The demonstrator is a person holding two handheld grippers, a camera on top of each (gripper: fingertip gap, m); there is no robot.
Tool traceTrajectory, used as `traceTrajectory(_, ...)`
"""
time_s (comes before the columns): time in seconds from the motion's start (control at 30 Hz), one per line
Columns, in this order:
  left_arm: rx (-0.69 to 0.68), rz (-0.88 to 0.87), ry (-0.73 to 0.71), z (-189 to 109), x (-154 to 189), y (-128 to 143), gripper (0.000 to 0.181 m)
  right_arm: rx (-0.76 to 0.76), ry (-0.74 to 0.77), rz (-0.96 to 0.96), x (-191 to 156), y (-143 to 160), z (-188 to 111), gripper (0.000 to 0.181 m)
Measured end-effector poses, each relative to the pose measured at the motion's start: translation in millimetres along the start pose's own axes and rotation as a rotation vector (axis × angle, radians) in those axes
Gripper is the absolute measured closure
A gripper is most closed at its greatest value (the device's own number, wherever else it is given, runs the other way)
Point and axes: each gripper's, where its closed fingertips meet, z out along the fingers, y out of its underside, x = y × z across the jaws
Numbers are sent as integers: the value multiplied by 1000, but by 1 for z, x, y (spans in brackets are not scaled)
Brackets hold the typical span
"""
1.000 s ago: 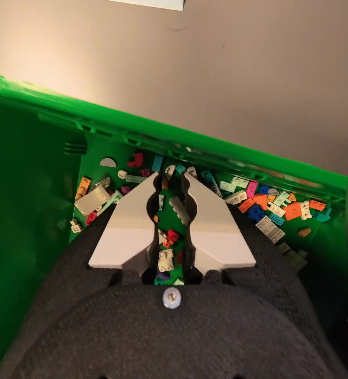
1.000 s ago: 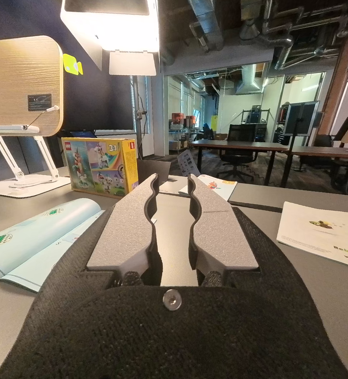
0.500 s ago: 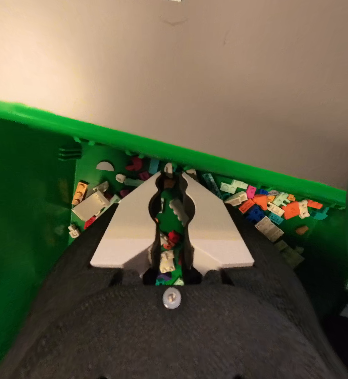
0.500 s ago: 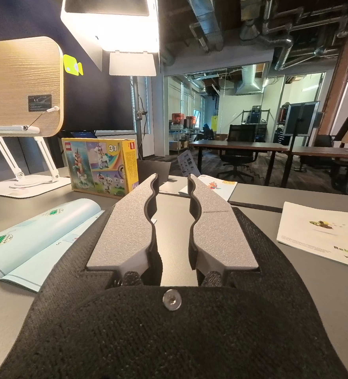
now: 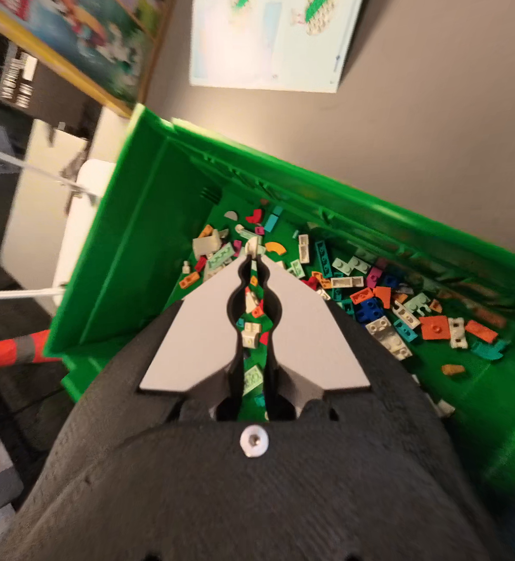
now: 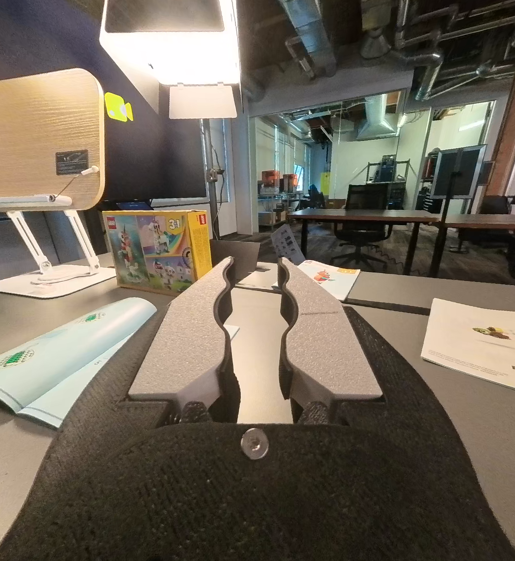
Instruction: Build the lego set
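The left gripper point(image 5: 253, 258) hangs above a green bin point(image 5: 134, 258), its two grey fingers drawn together at the tips and pinching a small white rounded Lego piece point(image 5: 252, 246). The pinch catches only the piece's near edge, so the hold looks slight.

Directly under the fingers, on the bin's floor, lie loose Lego pieces point(image 5: 371, 303) in white, orange, blue, teal, pink and mint, densest toward the bin's right side. Beyond the bin's far wall, on the grey table, lies an open pale-blue instruction booklet point(image 5: 268, 45). The set's yellow box point(image 5: 77, 45) stands past the bin's far left corner.

The right gripper point(image 6: 256, 264) rests low over the table, fingers parted with nothing between them.

The piece is likely very light, rigid and smooth, so it may twist or slip out. Gripping across its flat opposite sides, nearer its middle, would likely hold better.
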Motion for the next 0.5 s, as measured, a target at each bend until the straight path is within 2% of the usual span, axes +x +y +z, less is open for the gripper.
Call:
traceTrajectory(0.03, 22, -10, -33, -8, -3, -8, 179, 1, 1, 1, 0, 0, 0, 155)
traceTrajectory(0.17, 131, -22, -70, -35, -2, -58, 179, 7, -7, 16, -1, -1, 0, 156)
traceTrajectory(0.27, 173, 14, -69, -39, 8, -98, 179, 7, -41, 31, -7, 0, 1, 156)
traceTrajectory(0.4, 212, 37, -31, -26, 38, -148, 179, -10, -133, 3, -26, 2, 4, 156)
traceTrajectory(0.5, 286, -40, 56, -5, 78, -186, 180, -21, -185, -32, -38, 4, 5, 156)
